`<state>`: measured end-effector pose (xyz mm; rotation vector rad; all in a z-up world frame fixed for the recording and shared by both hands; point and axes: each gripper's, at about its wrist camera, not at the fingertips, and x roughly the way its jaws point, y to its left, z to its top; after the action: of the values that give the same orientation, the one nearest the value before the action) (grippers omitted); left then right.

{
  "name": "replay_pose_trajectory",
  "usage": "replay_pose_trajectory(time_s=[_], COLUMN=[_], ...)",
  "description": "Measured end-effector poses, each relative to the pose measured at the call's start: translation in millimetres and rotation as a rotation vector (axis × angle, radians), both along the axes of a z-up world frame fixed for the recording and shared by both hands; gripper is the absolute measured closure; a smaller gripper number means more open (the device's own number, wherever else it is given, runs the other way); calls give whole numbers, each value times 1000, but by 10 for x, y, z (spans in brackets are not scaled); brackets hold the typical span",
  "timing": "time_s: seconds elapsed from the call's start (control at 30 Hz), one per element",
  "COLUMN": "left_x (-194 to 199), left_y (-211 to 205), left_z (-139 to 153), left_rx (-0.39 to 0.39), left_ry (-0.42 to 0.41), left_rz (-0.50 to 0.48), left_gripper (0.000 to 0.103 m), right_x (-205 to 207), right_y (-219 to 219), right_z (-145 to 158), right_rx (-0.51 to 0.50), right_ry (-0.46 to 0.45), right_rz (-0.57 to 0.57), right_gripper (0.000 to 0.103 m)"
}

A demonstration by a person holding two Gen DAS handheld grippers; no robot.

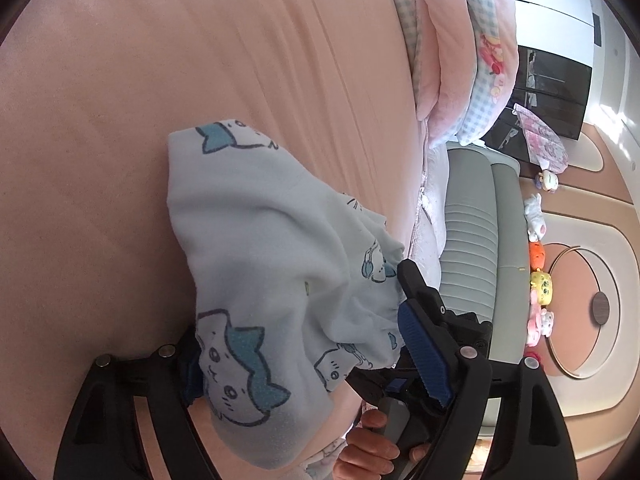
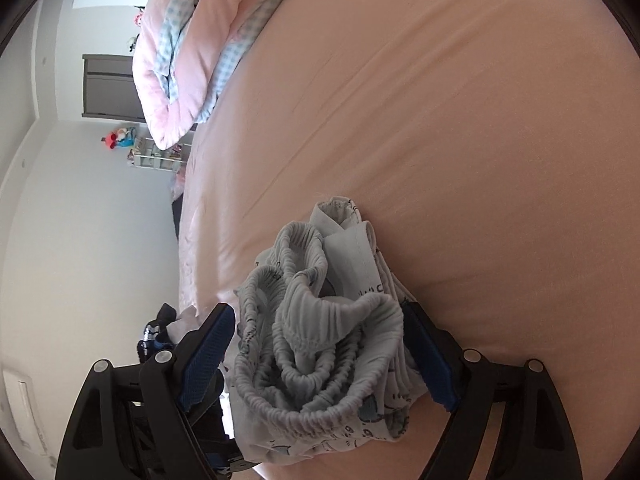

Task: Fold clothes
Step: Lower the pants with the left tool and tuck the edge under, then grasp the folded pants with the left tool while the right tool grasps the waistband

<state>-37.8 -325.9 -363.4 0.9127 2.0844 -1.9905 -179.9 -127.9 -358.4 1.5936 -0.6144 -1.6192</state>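
A light blue garment (image 1: 260,248) printed with cats lies on the pink bed sheet (image 1: 160,80). My left gripper (image 1: 300,308) stands open over it, and the cloth fills the space between the fingers and hides the left pad. In the right wrist view the garment's ribbed elastic waistband (image 2: 320,340) is bunched in a heap between the wide-apart blue pads (image 2: 208,356) of my right gripper (image 2: 318,308), which is open. The cloth touches the right pad, and a thin gap shows at the left pad. A hand (image 1: 372,448) holds a black handle at the bottom of the left wrist view.
A folded pink and blue-check quilt (image 1: 448,60) (image 2: 176,60) lies at the head of the bed. The bed's grey padded side (image 1: 472,220) runs close to the garment, with plush toys (image 1: 540,284) beyond. Dark cloth (image 2: 160,332) sits by the bed edge.
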Motion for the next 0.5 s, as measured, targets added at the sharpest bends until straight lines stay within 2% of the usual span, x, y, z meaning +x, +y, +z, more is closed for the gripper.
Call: replay_pose_trajectory(time_s=[0.1, 0.13, 0.17, 0.27, 0.33, 0.37, 0.4, 0.5], left_x=[53, 71, 87, 104, 109, 126, 143, 194], left_y=[0, -2, -4, -9, -9, -12, -14, -20], left_z=[-10, -15, -20, -31, -42, -60, -78, -131], left_rx=[10, 15, 19, 26, 27, 30, 33, 42], left_ry=[8, 13, 19, 1, -28, -35, -43, -65], left_rz=[35, 48, 61, 66, 63, 64, 64, 66], left_gripper=[19, 19, 19, 20, 31, 44, 56, 76], right_x=[39, 46, 44, -27, -72, -76, -74, -20], right_y=[33, 61, 97, 248, 265, 257, 249, 221], right_z=[24, 23, 12, -98, -142, -142, -137, -93], right_rx=[60, 76, 80, 13, -10, -10, -9, 12], right_ry=[33, 40, 38, -27, -68, -68, -63, -11], right_rz=[-34, -43, -52, -71, -76, -71, -65, -43], right_gripper=[35, 46, 53, 59, 60, 59, 59, 59])
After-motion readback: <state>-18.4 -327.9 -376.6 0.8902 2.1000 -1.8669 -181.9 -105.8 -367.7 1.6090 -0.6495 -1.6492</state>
